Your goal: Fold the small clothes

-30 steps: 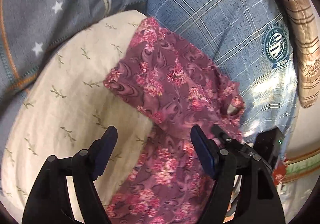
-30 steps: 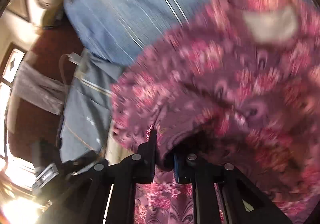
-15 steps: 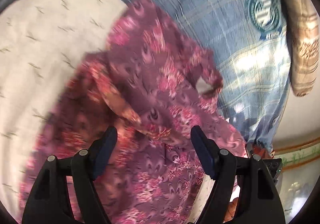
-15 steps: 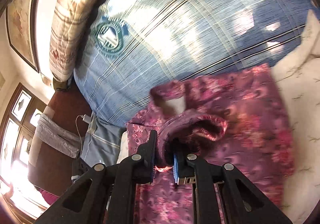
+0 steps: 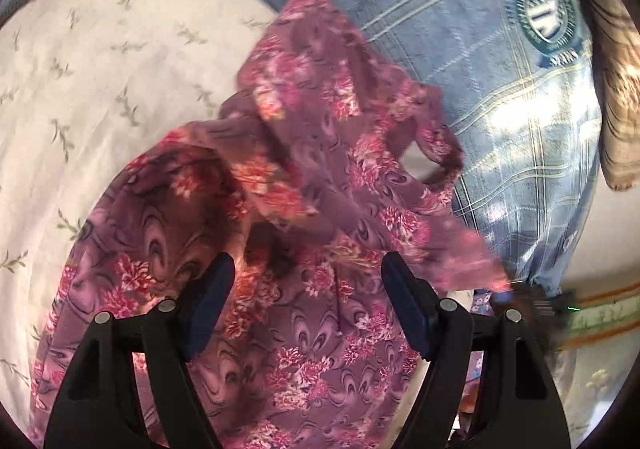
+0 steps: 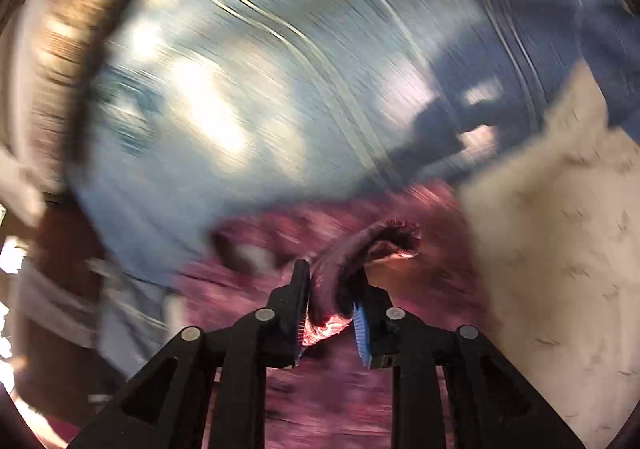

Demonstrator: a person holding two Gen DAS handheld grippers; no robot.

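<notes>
Left wrist view shows the left claw [image 5: 306, 289] spread wide with nothing held, hovering over the purple flowered garment [image 5: 320, 177], which lies rumpled across a cream pillow [image 5: 100, 69] and a blue plaid pillow [image 5: 460, 29] beyond it. The right claw [image 6: 332, 289] has just been opening; a fold of the garment [image 6: 340, 261] sits between its loosened jaws.

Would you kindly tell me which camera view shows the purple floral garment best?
The left wrist view: the purple floral garment lies sharp and nearly whole on the cream sheet. The right wrist view is motion-blurred, showing only a fold between the right gripper fingers.
</notes>
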